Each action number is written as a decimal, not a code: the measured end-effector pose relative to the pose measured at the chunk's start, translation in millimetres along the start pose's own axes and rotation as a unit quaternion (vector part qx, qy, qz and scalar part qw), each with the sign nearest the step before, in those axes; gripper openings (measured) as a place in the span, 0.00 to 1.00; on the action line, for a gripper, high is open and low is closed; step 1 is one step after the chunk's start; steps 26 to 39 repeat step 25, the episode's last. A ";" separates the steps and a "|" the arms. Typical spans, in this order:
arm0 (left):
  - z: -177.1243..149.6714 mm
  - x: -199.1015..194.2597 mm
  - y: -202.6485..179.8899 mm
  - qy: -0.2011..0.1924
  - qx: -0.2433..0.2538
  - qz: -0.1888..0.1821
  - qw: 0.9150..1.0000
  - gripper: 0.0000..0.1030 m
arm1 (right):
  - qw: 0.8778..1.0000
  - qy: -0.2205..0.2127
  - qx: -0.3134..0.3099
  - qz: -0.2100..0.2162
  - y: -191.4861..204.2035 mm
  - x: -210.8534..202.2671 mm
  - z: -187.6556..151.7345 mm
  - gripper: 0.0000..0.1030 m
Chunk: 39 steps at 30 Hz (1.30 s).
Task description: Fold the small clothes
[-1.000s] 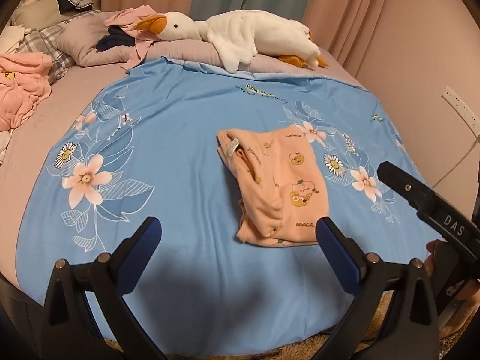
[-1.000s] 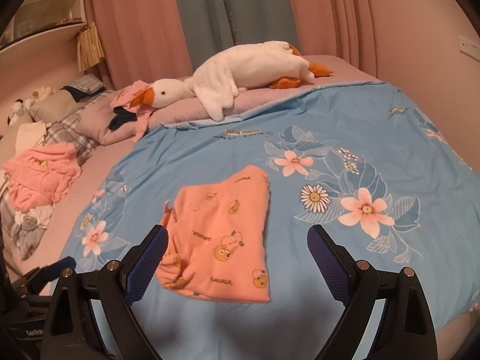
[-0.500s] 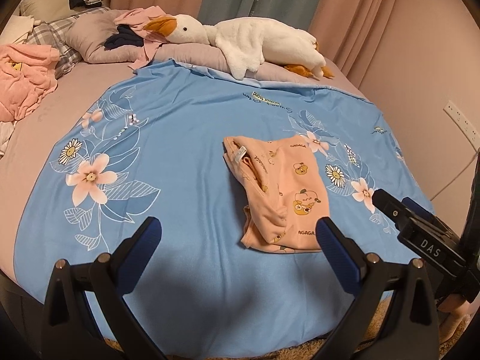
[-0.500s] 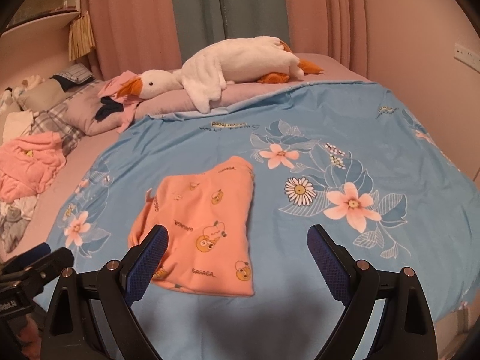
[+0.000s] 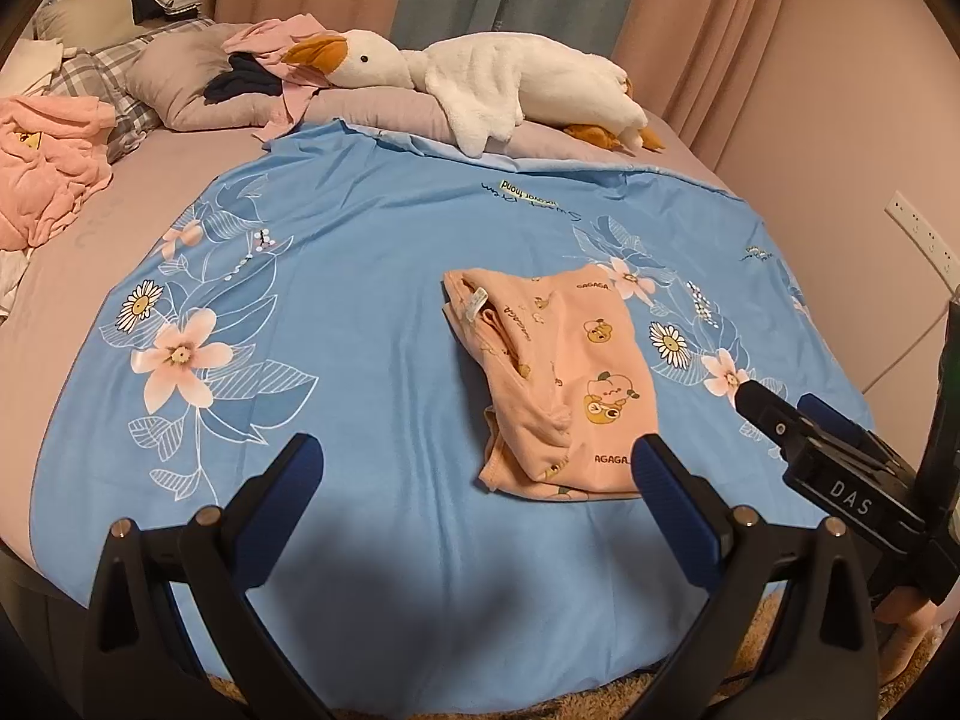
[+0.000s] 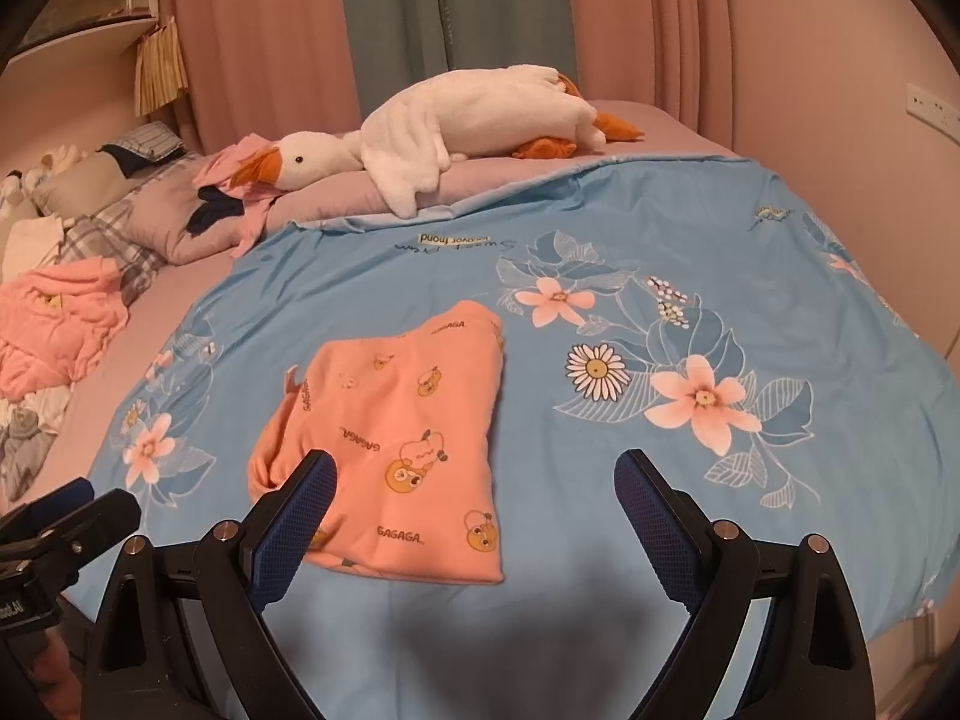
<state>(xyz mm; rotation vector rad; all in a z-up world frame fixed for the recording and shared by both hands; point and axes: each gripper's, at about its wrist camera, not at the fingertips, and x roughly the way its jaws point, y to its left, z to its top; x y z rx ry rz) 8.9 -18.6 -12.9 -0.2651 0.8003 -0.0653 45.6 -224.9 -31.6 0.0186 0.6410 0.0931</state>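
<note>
The folded orange garment (image 5: 567, 378) lies flat on the blue floral bedspread (image 5: 360, 312), near the bed's near edge. The left gripper (image 5: 477, 468) hovers above the bedspread, jaws spread wide and empty, the garment just beyond its right finger. The right gripper (image 6: 474, 480) hovers likewise, jaws spread and empty. A plush goose (image 6: 456, 126) lies at the far side.

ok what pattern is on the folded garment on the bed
Peach-orange garment with small cartoon bears and "GAGAGA" lettering, clearest in the right wrist view.
</note>
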 end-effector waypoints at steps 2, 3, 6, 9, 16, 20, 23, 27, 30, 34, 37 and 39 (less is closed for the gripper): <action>-0.1 0.2 -0.1 0.000 0.001 -0.002 1.000 1.00 | 1.000 0.000 -0.001 0.000 0.3 0.0 -0.4 0.91; -0.2 -0.1 -0.4 0.000 0.002 -0.003 1.000 1.00 | 1.000 0.000 0.000 0.000 0.5 0.2 -0.5 0.91; -0.3 -0.2 -0.5 0.000 0.003 -0.003 1.000 1.00 | 1.000 0.001 -0.001 0.001 1.4 0.6 -1.5 0.91; -0.3 -0.5 -0.1 0.001 0.004 -0.005 1.000 1.00 | 1.000 0.001 -0.002 0.001 2.1 0.8 -2.5 0.91; -0.2 -0.3 -0.6 0.004 0.009 -0.007 1.000 1.00 | 1.000 0.002 -0.001 0.001 2.1 0.7 -2.2 0.91; -0.7 0.1 -1.4 0.005 0.011 -0.010 1.000 1.00 | 1.000 0.001 -0.002 0.001 2.2 0.6 -2.1 0.91; -1.0 -0.1 -1.3 0.006 0.013 -0.013 1.000 1.00 | 1.000 0.002 -0.002 0.000 2.7 1.3 -3.6 0.91; -1.5 -1.3 -0.9 0.005 0.015 -0.014 1.000 1.00 | 1.000 0.002 -0.002 0.000 2.7 1.7 -5.7 0.91; -1.5 -1.3 -0.9 0.005 0.015 -0.014 1.000 1.00 | 1.000 0.002 -0.002 0.000 2.7 1.7 -5.7 0.91; -1.5 -1.3 -0.9 0.005 0.015 -0.014 1.000 1.00 | 1.000 0.002 -0.002 0.000 2.7 1.7 -5.7 0.91; -1.5 -1.3 -0.9 0.005 0.015 -0.014 1.000 1.00 | 1.000 0.002 -0.002 0.000 2.7 1.7 -5.7 0.91; -1.5 -1.3 -0.9 0.005 0.015 -0.014 1.000 1.00 | 1.000 0.002 -0.002 0.000 2.7 1.7 -5.7 0.91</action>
